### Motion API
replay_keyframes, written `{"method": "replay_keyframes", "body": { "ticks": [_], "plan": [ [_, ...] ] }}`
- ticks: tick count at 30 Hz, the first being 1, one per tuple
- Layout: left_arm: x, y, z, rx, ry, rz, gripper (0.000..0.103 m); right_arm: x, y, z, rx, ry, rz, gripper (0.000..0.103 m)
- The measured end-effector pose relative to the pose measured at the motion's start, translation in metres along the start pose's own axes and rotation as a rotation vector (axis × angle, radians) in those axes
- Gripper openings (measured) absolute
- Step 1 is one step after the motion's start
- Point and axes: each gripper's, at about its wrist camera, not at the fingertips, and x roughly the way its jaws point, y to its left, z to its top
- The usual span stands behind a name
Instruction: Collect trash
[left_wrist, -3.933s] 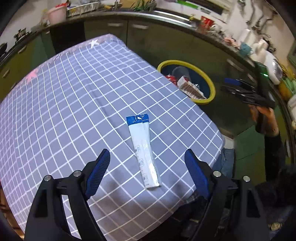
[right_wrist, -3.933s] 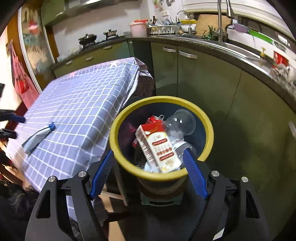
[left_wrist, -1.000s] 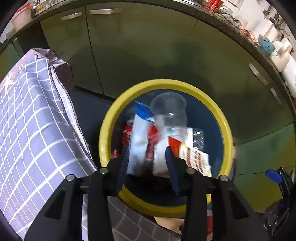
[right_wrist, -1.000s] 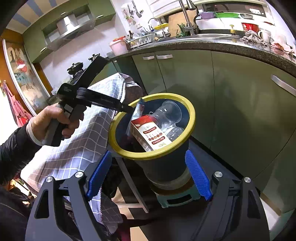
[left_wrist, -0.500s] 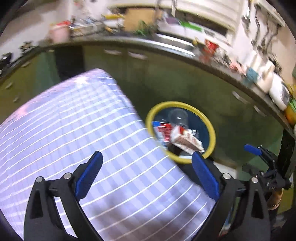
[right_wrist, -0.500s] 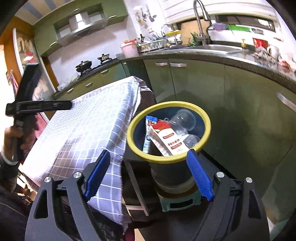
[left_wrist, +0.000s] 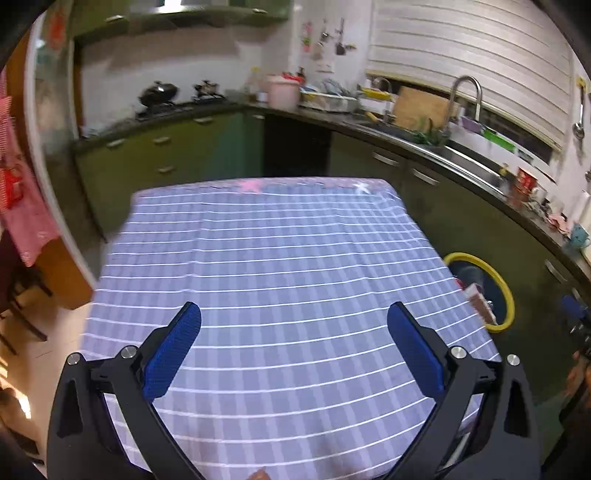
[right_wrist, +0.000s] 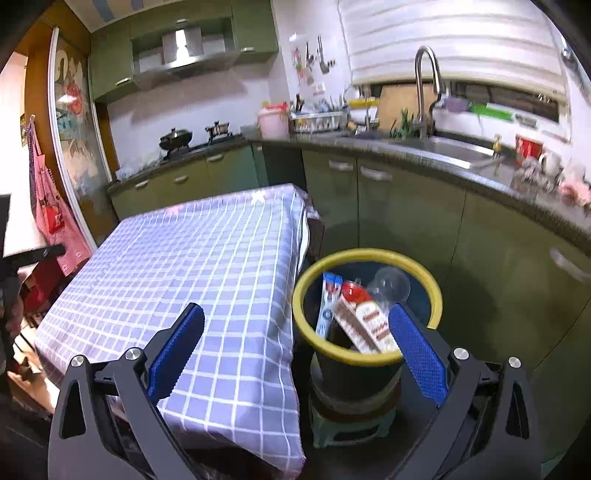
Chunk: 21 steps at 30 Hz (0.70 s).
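Note:
My left gripper (left_wrist: 295, 332) hangs over the near end of the table (left_wrist: 277, 258). Its blue-padded jaws are opening wide and nothing is between them; the lavender checked cloth under it is bare. The yellow-rimmed bin (left_wrist: 506, 295) stands past the table's right edge. In the right wrist view the bin (right_wrist: 369, 254) holds a blue-and-white sachet (right_wrist: 327, 306), a red-and-white carton (right_wrist: 365, 325), a red can (right_wrist: 351, 290) and a clear plastic bottle (right_wrist: 391, 284). My right gripper (right_wrist: 295, 332) is in front of and above the bin, its jaws opening with nothing in them.
The bin stands on a small green stool (right_wrist: 347, 424), between the table (right_wrist: 192, 258) and the green cabinets (right_wrist: 406, 206). A worktop with a sink tap (right_wrist: 424, 81) and a stove (right_wrist: 177, 140) runs behind. A red apron (right_wrist: 48, 206) hangs at the left.
My left gripper opened and let go of the sachet, which now lies in the bin, then swung left and up over the table. My right gripper drew back and rose a little, opening wider.

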Motion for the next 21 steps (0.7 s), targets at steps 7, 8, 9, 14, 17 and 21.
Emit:
{"method": "replay_keyframes", "body": {
  "ticks": [7,8,9,14,17,21],
  "plan": [
    [-0.038,0.031,-0.008,-0.023,-0.095,0.047,0.096,-0.033,0.034,0.015,-0.025,-0.065,-0.028,0.098],
    [-0.044,0.036,-0.008,-0.029,-0.108,0.038,0.096,-0.038,0.041,0.015,-0.033,-0.067,-0.038,0.098],
    [-0.049,0.039,-0.009,-0.032,-0.117,0.033,0.096,-0.042,0.045,0.016,-0.038,-0.067,-0.041,0.098],
    [-0.07,0.042,-0.016,-0.011,-0.15,0.047,0.096,-0.067,0.058,0.01,-0.052,-0.067,-0.051,0.098],
    [-0.083,0.043,-0.022,0.005,-0.175,0.082,0.096,-0.078,0.059,0.007,-0.046,-0.076,-0.05,0.098],
    [-0.098,0.048,-0.029,-0.002,-0.196,0.114,0.096,-0.086,0.058,0.005,-0.043,-0.088,-0.047,0.098]
  ]
}}
